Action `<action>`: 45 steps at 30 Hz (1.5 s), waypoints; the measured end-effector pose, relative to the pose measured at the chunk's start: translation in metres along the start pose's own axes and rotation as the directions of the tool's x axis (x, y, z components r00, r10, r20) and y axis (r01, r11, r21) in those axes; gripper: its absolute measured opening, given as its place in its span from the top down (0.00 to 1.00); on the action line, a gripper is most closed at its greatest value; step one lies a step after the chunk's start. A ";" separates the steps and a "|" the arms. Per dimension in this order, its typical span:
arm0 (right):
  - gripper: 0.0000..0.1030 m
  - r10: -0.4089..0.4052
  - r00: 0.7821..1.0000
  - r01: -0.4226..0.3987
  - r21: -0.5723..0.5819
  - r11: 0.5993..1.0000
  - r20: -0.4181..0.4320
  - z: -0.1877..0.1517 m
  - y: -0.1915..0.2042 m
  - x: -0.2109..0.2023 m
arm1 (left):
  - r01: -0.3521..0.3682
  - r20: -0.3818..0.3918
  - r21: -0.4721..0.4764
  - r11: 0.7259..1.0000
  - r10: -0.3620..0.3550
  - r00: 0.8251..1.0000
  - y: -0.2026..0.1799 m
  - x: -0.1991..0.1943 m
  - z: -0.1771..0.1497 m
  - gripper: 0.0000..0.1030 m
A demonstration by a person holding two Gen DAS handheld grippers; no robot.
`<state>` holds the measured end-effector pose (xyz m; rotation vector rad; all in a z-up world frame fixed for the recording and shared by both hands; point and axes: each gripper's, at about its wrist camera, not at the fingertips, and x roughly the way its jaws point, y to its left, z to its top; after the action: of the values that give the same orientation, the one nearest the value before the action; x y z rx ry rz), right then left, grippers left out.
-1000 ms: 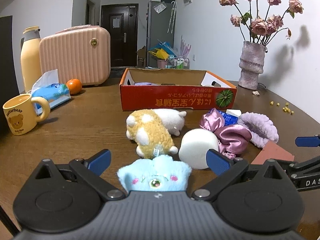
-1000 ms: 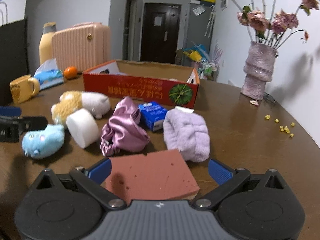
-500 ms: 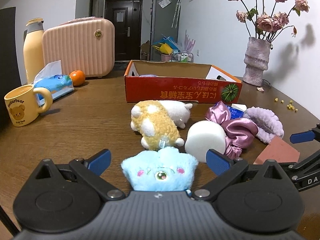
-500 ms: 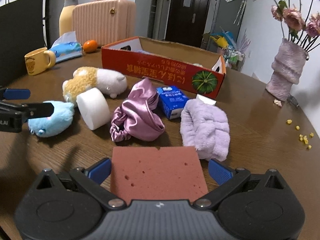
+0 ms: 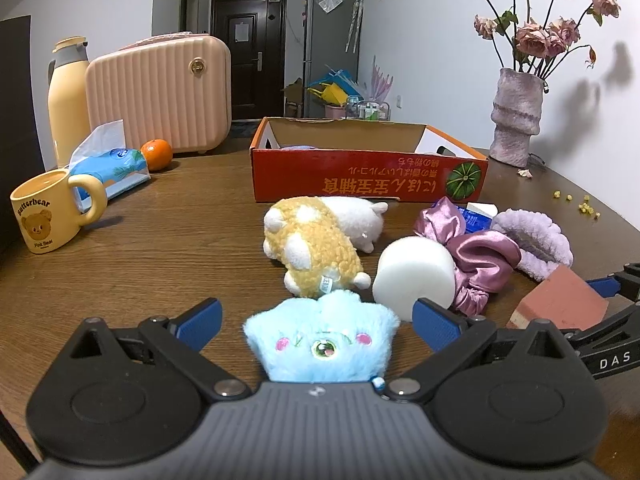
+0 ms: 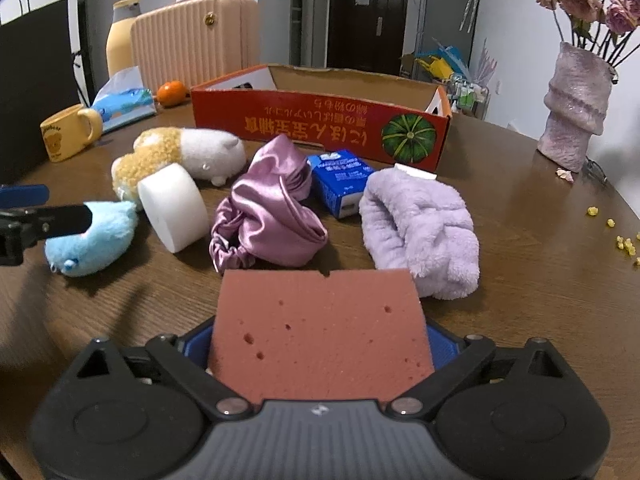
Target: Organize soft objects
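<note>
Between the closing jaws of the right gripper (image 6: 320, 340) sits the red sponge (image 6: 320, 328), the left gripper (image 5: 316, 316) gapes around the blue plush (image 5: 320, 340), and nearly everything waits outside the box (image 5: 368, 184) beyond.

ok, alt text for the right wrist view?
The right gripper is closing its jaws around a brick-red sponge on a wooden table. Beyond lie a lilac headband, a pink satin scrunchie, a white foam cylinder, plush toys and a red cardboard box.

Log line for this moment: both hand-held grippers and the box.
left hand-held gripper: open around blue plush | right hand-held gripper: closing around red sponge | red box: holds neither
</note>
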<state>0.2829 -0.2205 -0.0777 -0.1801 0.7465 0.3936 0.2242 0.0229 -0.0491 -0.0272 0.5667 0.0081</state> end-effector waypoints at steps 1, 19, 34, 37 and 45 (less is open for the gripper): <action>0.04 -0.001 1.000 0.001 0.006 1.000 0.009 0.000 0.000 -0.002 | 0.000 -0.001 0.000 1.000 0.000 1.000 0.000 0.000 0.000 0.00; 0.04 -0.027 0.958 -0.016 0.147 0.989 0.285 0.006 0.003 -0.026 | -0.007 -0.060 0.032 0.999 0.009 0.998 -0.005 0.014 0.000 0.00; 0.04 -0.038 0.955 -0.007 0.153 0.988 0.293 0.000 0.004 -0.022 | -0.014 -0.130 0.031 0.999 0.018 0.991 -0.006 0.034 -0.001 0.00; 0.04 -0.043 0.957 -0.002 0.152 0.988 0.289 0.000 0.005 -0.022 | -0.016 -0.136 0.020 1.000 0.018 0.991 -0.004 0.036 -0.001 0.03; 0.04 -0.046 0.957 0.004 0.145 0.989 0.288 0.000 0.006 -0.021 | 0.019 -0.154 -0.006 1.000 -0.020 0.988 0.001 0.039 -0.002 0.17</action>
<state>0.2665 -0.2211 -0.0633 0.0049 0.4791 0.3314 0.2564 0.0236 -0.0718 -0.0383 0.7210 -0.0119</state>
